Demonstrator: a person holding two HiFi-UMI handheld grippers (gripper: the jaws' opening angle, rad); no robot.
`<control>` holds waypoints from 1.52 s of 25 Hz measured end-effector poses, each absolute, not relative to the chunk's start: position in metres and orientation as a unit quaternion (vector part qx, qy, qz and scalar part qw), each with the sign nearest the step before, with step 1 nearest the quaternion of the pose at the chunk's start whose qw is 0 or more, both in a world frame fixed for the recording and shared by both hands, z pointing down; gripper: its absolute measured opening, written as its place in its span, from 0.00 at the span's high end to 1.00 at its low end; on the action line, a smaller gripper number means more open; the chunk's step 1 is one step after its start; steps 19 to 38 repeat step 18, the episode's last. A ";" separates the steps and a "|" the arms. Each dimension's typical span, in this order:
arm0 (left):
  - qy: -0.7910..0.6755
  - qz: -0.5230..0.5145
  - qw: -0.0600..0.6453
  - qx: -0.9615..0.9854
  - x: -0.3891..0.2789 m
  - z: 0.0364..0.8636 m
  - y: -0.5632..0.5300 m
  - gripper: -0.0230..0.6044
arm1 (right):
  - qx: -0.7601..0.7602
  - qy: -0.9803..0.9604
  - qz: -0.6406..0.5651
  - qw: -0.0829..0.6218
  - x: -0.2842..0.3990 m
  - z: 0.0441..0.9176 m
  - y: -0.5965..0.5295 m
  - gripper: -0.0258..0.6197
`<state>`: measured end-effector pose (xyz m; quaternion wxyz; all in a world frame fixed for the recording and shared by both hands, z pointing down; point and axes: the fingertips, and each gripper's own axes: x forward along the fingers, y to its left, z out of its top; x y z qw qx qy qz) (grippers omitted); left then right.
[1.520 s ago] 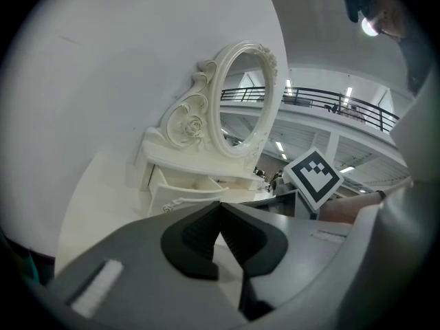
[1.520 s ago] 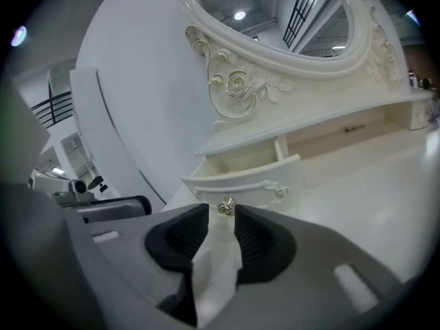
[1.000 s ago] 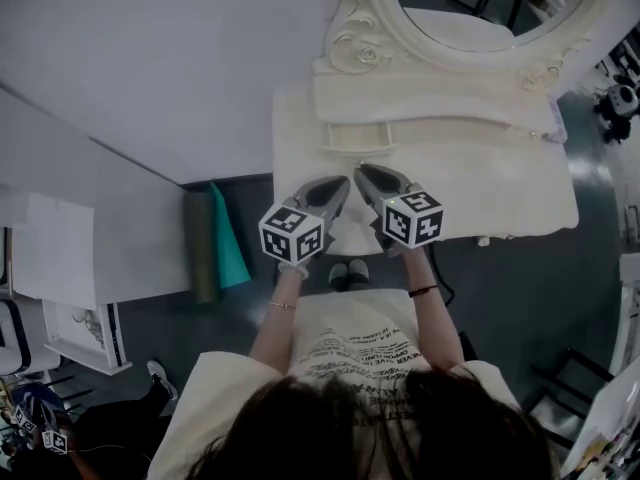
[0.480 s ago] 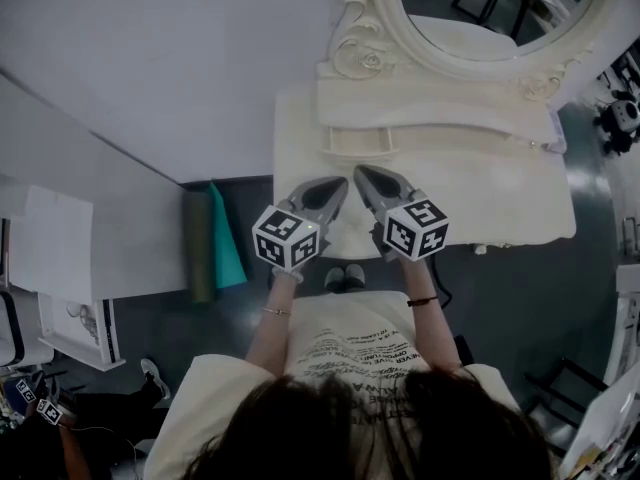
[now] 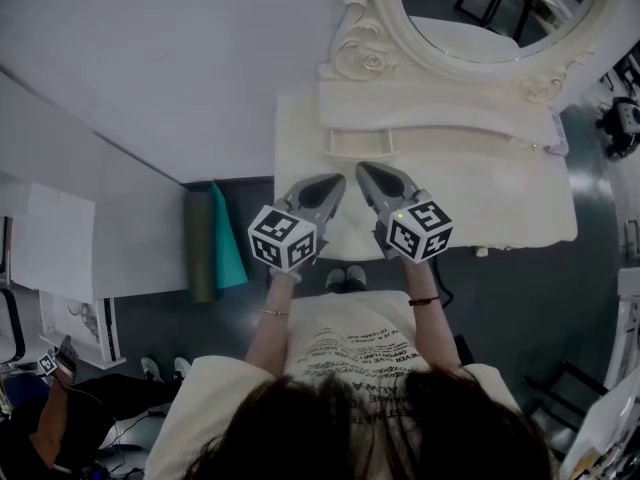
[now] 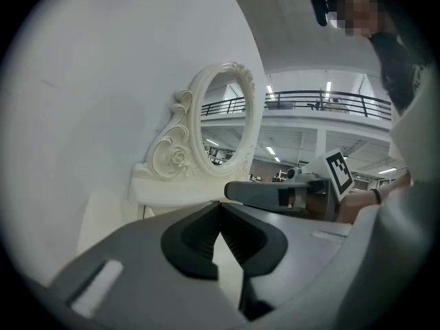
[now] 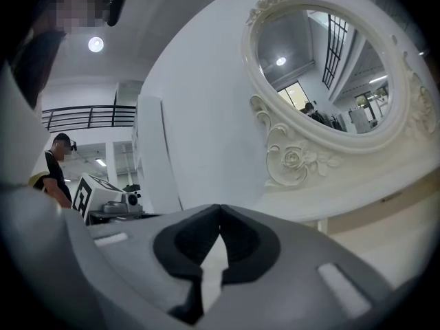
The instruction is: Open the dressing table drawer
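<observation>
A person in a pale printed shirt (image 5: 350, 353) stands at the front edge of a cream table (image 5: 500, 198), holding two grey, smooth-shelled grippers side by side above its near left part. Each carries a cube with black-and-white square markers at the rear.

The left gripper (image 5: 334, 182) has its ribbed black pads closed tip to tip with nothing between them. The right gripper (image 5: 366, 171), just beside it, is likewise closed and empty. Both point toward the table's back.

The tabletop is matt, plain and rectangular with a softly shaped front edge. The drawer sits below that edge and is hidden from above. Only a small pale knob (image 5: 481, 251) shows at the table's front, to the right of the grippers.

Past the gripper tips, a small rimmed rectangle (image 5: 360, 141) projects from the table's raised back shelf; whether it is a drawer cannot be told.

At the table's back stands an oval mirror (image 5: 480, 8) in a carved cream frame with scrolls and a rose. The table backs onto a smooth white wall (image 5: 150, 58).
</observation>
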<state>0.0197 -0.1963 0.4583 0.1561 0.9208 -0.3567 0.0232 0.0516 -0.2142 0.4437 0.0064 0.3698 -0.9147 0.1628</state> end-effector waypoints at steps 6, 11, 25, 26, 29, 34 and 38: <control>-0.359 0.022 0.152 0.921 0.020 0.455 -0.198 0.97 | 0.364 -0.918 0.157 0.002 0.050 0.442 -0.215 0.96; -0.362 0.020 0.149 0.920 0.020 0.453 -0.198 0.97 | 0.363 -0.919 0.154 -0.002 0.050 0.438 -0.217 0.96; -0.361 0.023 0.152 0.920 0.023 0.455 -0.200 0.97 | 0.362 -0.919 0.153 -0.005 0.053 0.437 -0.219 0.96; -0.361 0.023 0.152 0.920 0.023 0.455 -0.200 0.97 | 0.362 -0.919 0.153 -0.005 0.053 0.437 -0.219 0.96; -0.361 0.023 0.152 0.920 0.023 0.455 -0.200 0.97 | 0.362 -0.919 0.153 -0.005 0.053 0.437 -0.219 0.96; -0.361 0.023 0.152 0.920 0.023 0.455 -0.200 0.97 | 0.362 -0.919 0.153 -0.005 0.053 0.437 -0.219 0.96; -0.361 0.023 0.152 0.920 0.023 0.455 -0.200 0.97 | 0.362 -0.919 0.153 -0.005 0.053 0.437 -0.219 0.96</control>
